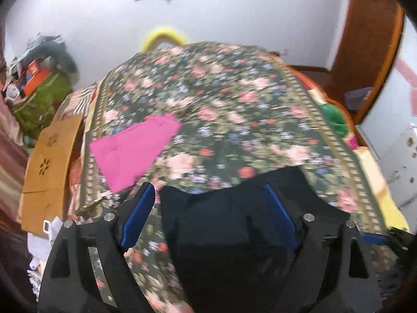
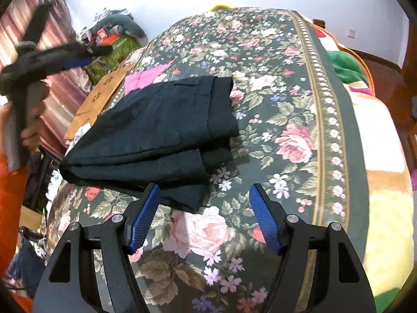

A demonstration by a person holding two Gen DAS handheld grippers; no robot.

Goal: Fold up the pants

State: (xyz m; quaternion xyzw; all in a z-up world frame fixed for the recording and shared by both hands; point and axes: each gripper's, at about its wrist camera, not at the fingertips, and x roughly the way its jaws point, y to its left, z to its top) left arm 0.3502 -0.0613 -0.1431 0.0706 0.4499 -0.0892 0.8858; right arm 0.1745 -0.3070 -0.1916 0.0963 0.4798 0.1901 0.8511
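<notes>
Flowered bedding (image 2: 292, 140) covers the bed on which the work is done, with a white wall behind and a cluttered pile of boxes and clothes at the far left corner. Dark pants (image 2: 156, 130) are seen lying on the bedspread as a folded stack of several layers, near the left edge of the bed, with a pink cloth (image 1: 135, 148) just beyond them.

The right gripper (image 2: 206, 216) is held low in front of the stack with its jaws spread and nothing between them; one blue pad is close to the loose lower flap of the pants, though contact cannot be confirmed. The left gripper (image 1: 208, 216) is also spread wide, held above the stack with the pants seen between its fingers from above but not pinched; in the right wrist view it is raised in a hand (image 2: 31, 120) at the left.

Trouble is judged likeliest at the lower front corner, where one layer sticks out unevenly: it could be snagged by a pad and the fold dragged open. The stack could also be nudged off the bed's near left edge if pressed from the right.
</notes>
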